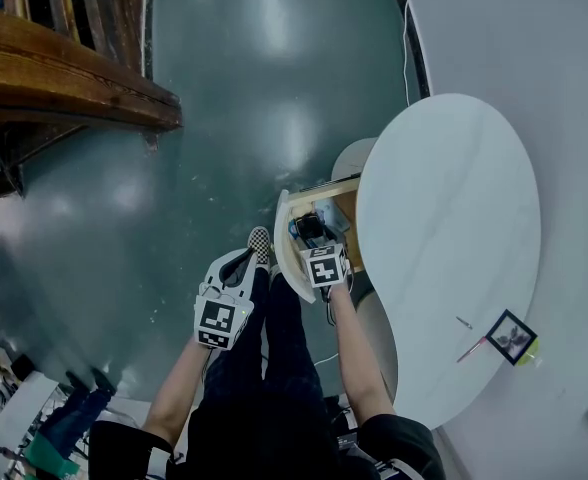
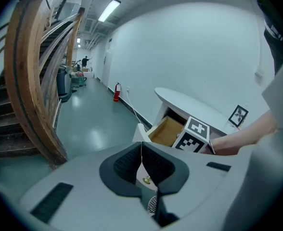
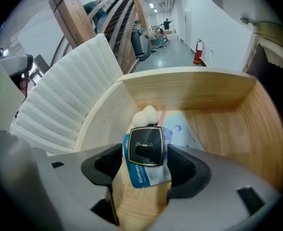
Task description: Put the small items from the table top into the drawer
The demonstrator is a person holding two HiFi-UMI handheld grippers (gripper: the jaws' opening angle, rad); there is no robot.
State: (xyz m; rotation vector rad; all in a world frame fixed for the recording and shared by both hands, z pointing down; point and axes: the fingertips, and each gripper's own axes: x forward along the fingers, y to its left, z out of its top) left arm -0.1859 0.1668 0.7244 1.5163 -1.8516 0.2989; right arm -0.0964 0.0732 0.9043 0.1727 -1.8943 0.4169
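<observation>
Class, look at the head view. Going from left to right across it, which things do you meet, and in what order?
In order: wooden stairs → left tongs → right tongs, gripping a black case → white table → small picture frame near the table's right edge.

The black compact (image 3: 146,146) clamped in the right gripper (image 3: 146,154) covers most of a blue-labelled packet (image 3: 140,176), and we see only part of the white lump (image 3: 145,115) behind. In the head view, that gripper's marker cube (image 1: 324,265) blocks its jaws and much of the drawer (image 1: 324,188). The small things (image 1: 471,350) beside the picture frame (image 1: 511,337) on the desk (image 1: 444,198) are too small for us to name.
</observation>
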